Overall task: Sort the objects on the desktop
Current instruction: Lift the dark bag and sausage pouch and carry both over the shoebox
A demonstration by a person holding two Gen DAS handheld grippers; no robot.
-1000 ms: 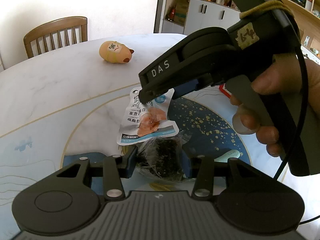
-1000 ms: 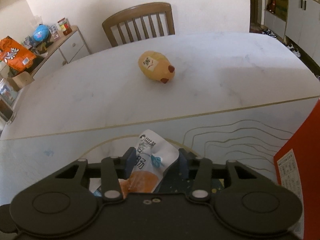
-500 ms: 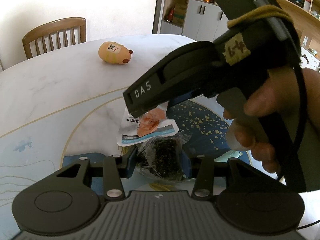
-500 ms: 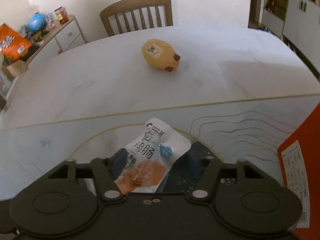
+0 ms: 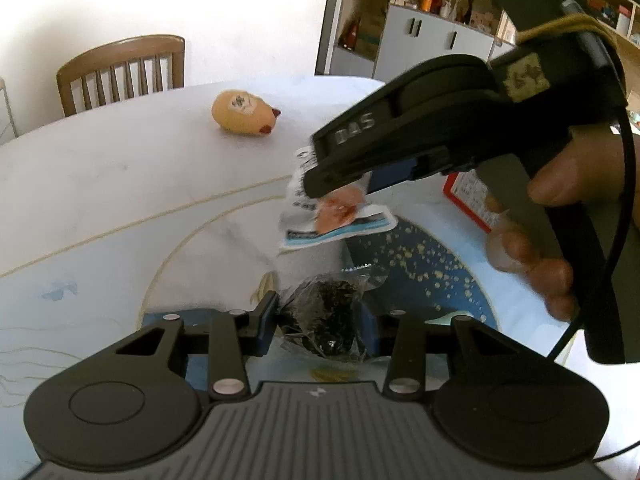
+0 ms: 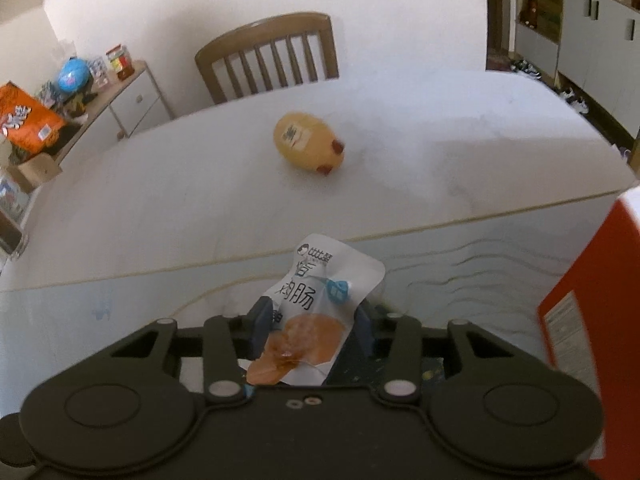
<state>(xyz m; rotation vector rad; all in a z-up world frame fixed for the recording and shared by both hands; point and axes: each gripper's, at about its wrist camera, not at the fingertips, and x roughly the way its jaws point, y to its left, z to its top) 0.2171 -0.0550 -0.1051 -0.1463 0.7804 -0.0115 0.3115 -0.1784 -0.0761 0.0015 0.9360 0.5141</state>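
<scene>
My left gripper (image 5: 318, 326) is shut on a clear packet of dark snack (image 5: 326, 320) and holds it just above the table mat. My right gripper (image 6: 310, 334) is shut on a white sausage packet (image 6: 316, 312) with an orange picture. It holds the packet up off the table. In the left wrist view that packet (image 5: 336, 212) hangs from the right gripper (image 5: 320, 184) above the mat. A yellow pig toy (image 5: 244, 119) lies on the white table further back; it also shows in the right wrist view (image 6: 308, 145).
A red box (image 6: 592, 308) stands at the right, also seen in the left wrist view (image 5: 468, 196). The mat has a blue speckled patch (image 5: 420, 264). A wooden chair (image 6: 272, 60) stands behind the table. Cabinets (image 5: 432, 44) line the far wall.
My right gripper closed on the sausage packet and lifted it up and to the right, off the mat. My left gripper stayed shut on the dark snack packet.
</scene>
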